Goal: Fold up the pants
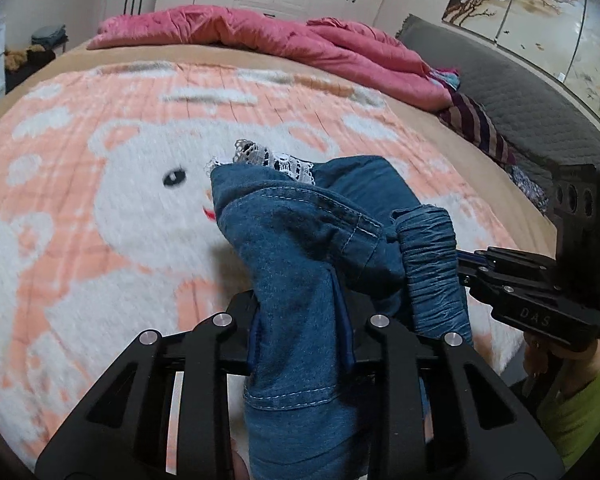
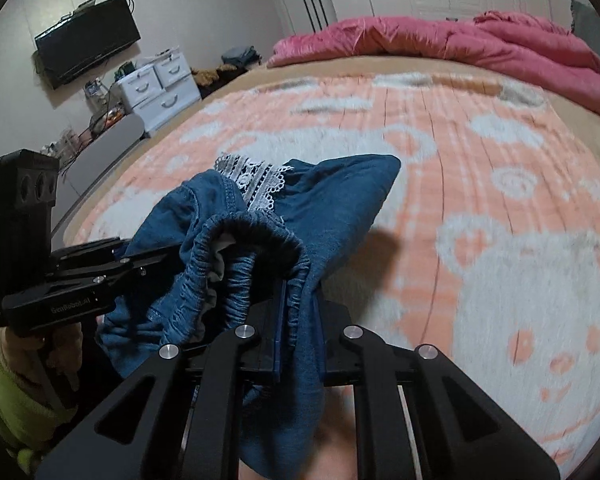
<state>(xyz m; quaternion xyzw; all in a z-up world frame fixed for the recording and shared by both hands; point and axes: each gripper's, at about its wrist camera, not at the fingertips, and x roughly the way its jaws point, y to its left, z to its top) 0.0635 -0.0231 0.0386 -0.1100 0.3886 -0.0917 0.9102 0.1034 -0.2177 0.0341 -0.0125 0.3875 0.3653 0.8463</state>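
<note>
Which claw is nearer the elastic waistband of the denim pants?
Right. The right claw is clamped on the elastic waistband itself; the left claw grips the denim pants beside it.

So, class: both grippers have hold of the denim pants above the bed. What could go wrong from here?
1. The pants hang bunched, legs doubled over and the lace trim tucked in, so they may land creased rather than flat.
2. The right gripper pinches only a narrow bit of the elastic waistband; it could slip out.
3. The left gripper grips a thick fold, so the layers may shift unevenly.
</note>
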